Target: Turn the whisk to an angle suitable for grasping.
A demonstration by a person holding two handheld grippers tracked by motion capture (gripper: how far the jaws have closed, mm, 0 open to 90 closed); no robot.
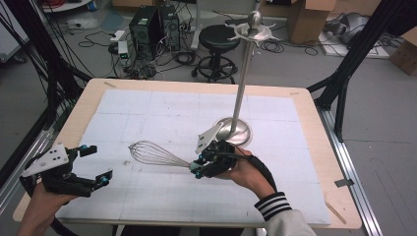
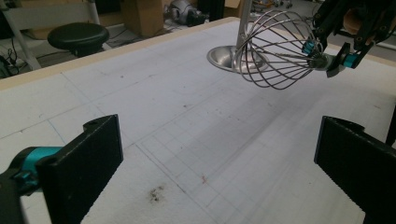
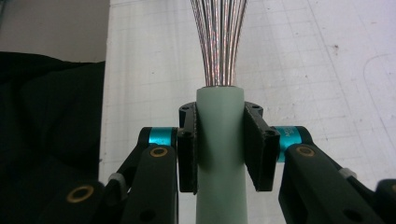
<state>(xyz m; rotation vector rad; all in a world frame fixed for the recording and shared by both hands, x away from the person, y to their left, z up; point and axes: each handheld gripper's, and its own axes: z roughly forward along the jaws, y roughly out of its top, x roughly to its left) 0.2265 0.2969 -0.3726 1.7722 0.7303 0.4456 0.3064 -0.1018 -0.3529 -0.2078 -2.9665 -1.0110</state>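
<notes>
A wire balloon whisk [image 1: 156, 155] with thin silvery loops and a pale green handle [image 3: 220, 154] is held above the white gridded mat [image 1: 147, 118], near the table's centre. The right gripper [image 1: 196, 168] is clamped on the handle, its black jaws pressing both sides, with the wire head pointing toward nine o'clock in the high view. At about two o'clock from the whisk stands a tall metal stand [image 1: 238, 105] on a round base. The left gripper [image 1: 96, 164], at the mat's seven o'clock corner, holds nothing, its jaws wide apart.
</notes>
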